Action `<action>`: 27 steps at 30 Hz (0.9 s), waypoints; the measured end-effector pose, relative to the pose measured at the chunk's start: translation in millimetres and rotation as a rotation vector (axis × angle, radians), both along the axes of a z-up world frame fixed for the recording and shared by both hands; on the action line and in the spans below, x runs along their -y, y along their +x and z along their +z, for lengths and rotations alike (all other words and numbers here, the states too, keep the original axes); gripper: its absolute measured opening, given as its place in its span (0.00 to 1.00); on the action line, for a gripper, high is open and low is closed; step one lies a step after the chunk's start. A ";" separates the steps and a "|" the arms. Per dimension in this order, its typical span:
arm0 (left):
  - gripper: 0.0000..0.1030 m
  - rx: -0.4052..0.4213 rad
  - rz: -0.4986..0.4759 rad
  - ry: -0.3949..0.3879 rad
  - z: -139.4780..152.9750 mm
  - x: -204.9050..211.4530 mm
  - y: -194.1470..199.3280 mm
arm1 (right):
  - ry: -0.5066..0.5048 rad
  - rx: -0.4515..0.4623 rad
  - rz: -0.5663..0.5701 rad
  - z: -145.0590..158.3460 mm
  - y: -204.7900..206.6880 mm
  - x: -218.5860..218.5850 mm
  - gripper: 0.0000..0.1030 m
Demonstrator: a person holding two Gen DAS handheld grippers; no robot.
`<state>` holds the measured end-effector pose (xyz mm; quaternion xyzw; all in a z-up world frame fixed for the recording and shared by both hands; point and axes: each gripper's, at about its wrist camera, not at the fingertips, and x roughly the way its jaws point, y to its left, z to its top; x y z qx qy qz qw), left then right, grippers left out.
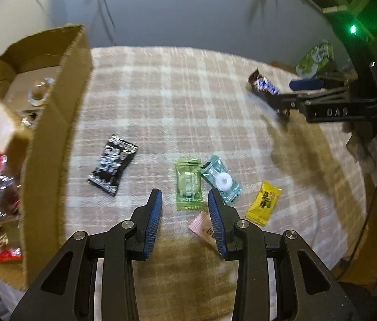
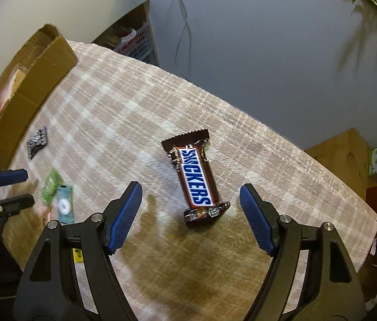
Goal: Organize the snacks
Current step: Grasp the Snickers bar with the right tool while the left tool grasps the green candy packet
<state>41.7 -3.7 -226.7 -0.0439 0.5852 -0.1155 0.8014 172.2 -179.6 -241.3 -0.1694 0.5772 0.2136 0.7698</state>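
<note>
Hovering right tongs point(image 2: 191, 216), spread, over Snickers point(image 2: 195, 178)

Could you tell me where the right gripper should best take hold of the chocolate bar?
Probably across the middle of the chocolate bar, from above. It lies flat on the tablecloth, long axis running away from the open right gripper, so the fingers would meet its narrow sides rather than the crimped ends.

Six wrapped snacks lie on the desk: one Snickers bar point(image 2: 197, 178), one black packet point(image 1: 112, 168), one green sachet point(image 1: 188, 184), one clear teal mint wrapper point(image 1: 221, 179), one yellow sachet point(image 1: 263, 203) and one pink sachet point(image 1: 205, 229). One cardboard box point(image 1: 52, 123) holds more snacks, too jumbled to count. Two tools show, each with two fingers.
</note>
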 end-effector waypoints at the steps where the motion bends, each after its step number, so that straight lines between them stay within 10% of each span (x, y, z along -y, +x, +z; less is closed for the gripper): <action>1: 0.33 -0.006 -0.008 0.008 -3.4 2.8 2.0 | -0.003 -0.002 -0.001 -1.9 1.2 0.1 0.76; 17: 0.24 -0.014 -0.042 0.080 -14.9 22.1 17.4 | -0.011 -0.036 0.006 -19.1 13.7 0.1 0.75; 27: 0.19 0.001 -0.049 0.103 -16.6 25.8 19.8 | -0.024 -0.034 0.010 -31.3 18.9 -13.9 0.43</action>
